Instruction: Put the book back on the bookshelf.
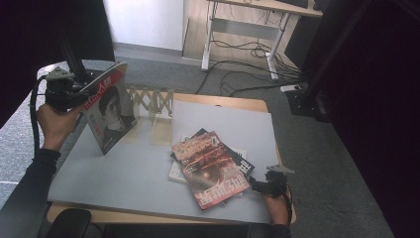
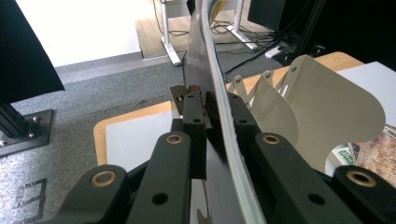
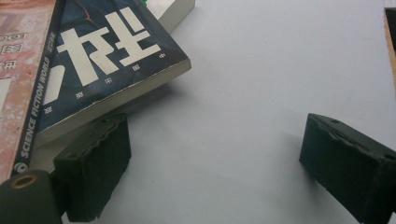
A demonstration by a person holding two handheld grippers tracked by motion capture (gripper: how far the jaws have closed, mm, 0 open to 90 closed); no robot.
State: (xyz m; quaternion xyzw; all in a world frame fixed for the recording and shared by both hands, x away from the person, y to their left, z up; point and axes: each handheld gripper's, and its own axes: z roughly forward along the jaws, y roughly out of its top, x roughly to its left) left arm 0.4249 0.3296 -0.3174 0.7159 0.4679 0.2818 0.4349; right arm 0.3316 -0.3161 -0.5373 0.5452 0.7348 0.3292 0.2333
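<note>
Work in hand: a magazine (image 1: 110, 110) is held upright at the left of the surface (image 1: 124, 178), just beside the expanding rack (image 1: 152, 101); I judge it is bound for one of the rack's slots.
Left hand-held gripper (image 1: 79, 94): clamped on the magazine's top edge, so the sheet hangs below and its foot rests on the grey mat; in the left gripper view the pages (image 2: 224, 116) curve up between the black jaws.
Right hand-held gripper (image 1: 257, 186): jaws apart, lying low on the surface, one pad (image 3: 93, 163) just beside the stack's corner, likely poised for the next pick.
Stack (image 1: 210, 166): magazines fanned loosely mid-surface, a reddish cover on top.
Materials: glossy, limp paper covers; stiff thin beige rack dividers (image 2: 327, 112) with rounded tops and a wooden lattice; matte grey mat; ribbed pads.
</note>
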